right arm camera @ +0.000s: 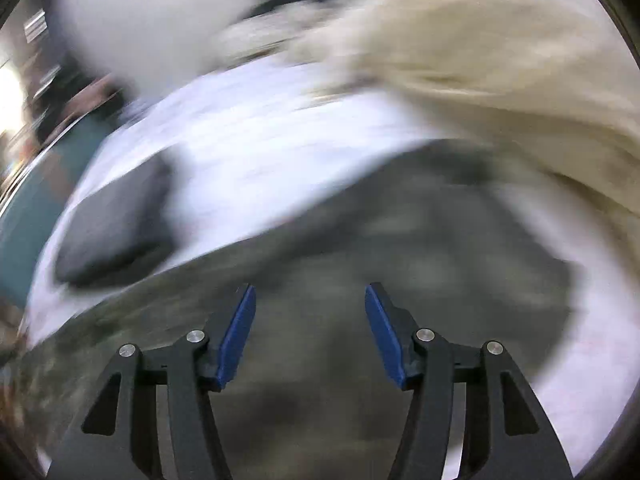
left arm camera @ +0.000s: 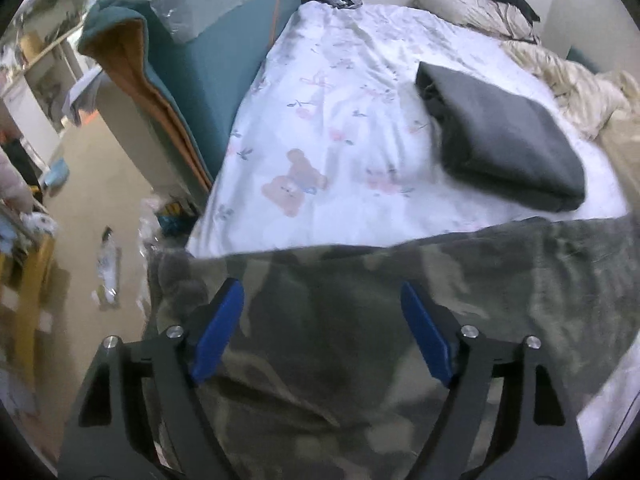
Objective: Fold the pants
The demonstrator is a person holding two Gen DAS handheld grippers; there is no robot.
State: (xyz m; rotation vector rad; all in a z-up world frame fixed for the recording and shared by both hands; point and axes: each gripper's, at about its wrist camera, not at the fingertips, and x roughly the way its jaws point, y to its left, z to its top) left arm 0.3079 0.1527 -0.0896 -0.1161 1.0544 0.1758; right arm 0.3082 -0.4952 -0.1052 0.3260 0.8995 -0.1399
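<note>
across the bed [left arm camera: 340, 128], a white sheet printed with bears and small flowers covers most of the mattress. camouflage pants [left arm camera: 360, 340] lie spread over the near end of that sheet, their far edge running straight from side to side; in the right wrist view the same pants [right arm camera: 400, 260] fill the lower half, badly blurred. a teal and orange folded mat [left arm camera: 208, 72] leans against the bed's left side. a beige rumpled duvet [left arm camera: 580, 88] sits at the far right. a folded dark grey garment [left arm camera: 504, 140] rests on the sheet beyond the pants, apart from them. the left gripper [left arm camera: 322, 328] hovers over the pants with its blue pads wide apart, nothing between them. the right gripper [right arm camera: 310, 332] likewise stands parted above the pants, clamping nothing.
</note>
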